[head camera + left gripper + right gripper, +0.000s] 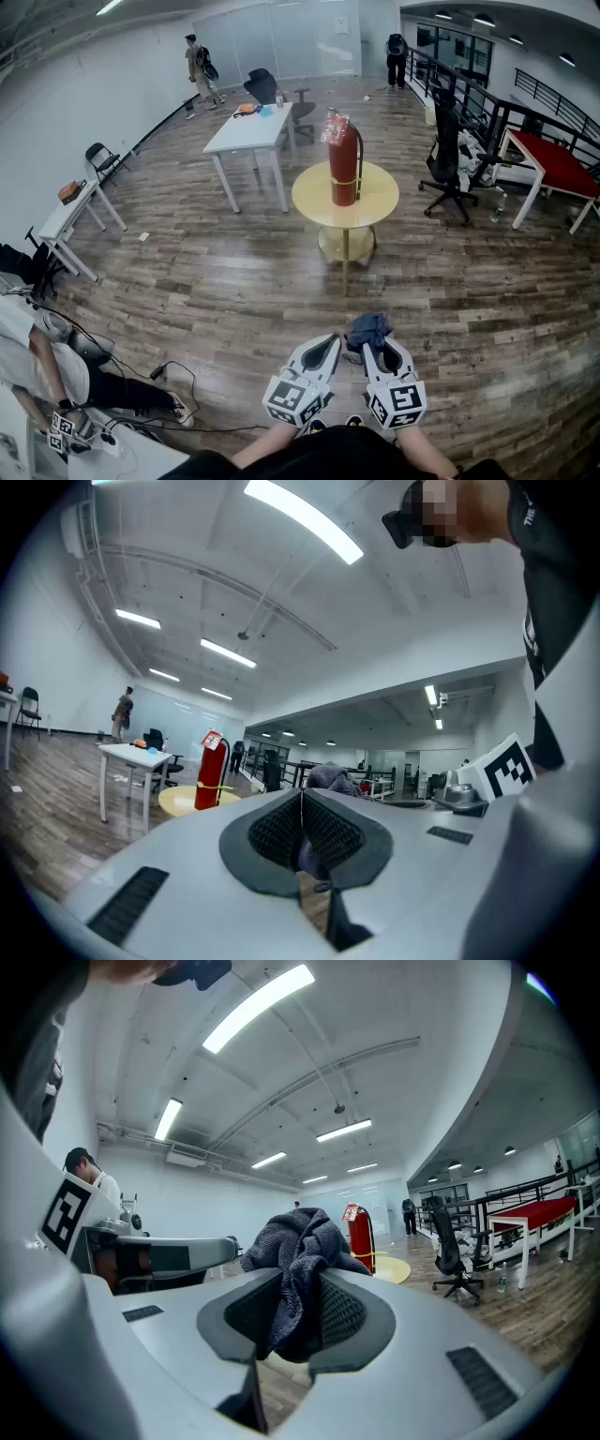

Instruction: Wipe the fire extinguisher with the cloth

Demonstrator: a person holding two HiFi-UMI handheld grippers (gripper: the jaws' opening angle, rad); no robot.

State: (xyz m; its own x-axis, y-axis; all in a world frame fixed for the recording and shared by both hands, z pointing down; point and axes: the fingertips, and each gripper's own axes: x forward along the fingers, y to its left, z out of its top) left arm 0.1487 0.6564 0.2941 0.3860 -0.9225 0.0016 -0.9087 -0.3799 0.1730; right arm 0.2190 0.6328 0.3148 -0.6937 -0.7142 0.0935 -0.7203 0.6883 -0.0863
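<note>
Grippers, head view: your left gripper point(330, 343) and right gripper point(377, 352) sit low, wrists cut off. Fire extinguisher point(343, 164) stands upright on yellow table point(314, 197), well apart from both. Left gripper view: jaws pressed together, empty. Right gripper view: jaws pinch cloth point(295, 1241), its lower end hidden.

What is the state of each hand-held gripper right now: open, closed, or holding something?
Left hand-held gripper: closed, holding nothing.
Right hand-held gripper: closed on the cloth.

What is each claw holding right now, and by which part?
The right claw is shut on the cloth, pinching a bunched fold; the rest sticks up above the jaws. The left claw is shut, holding nothing.
</note>
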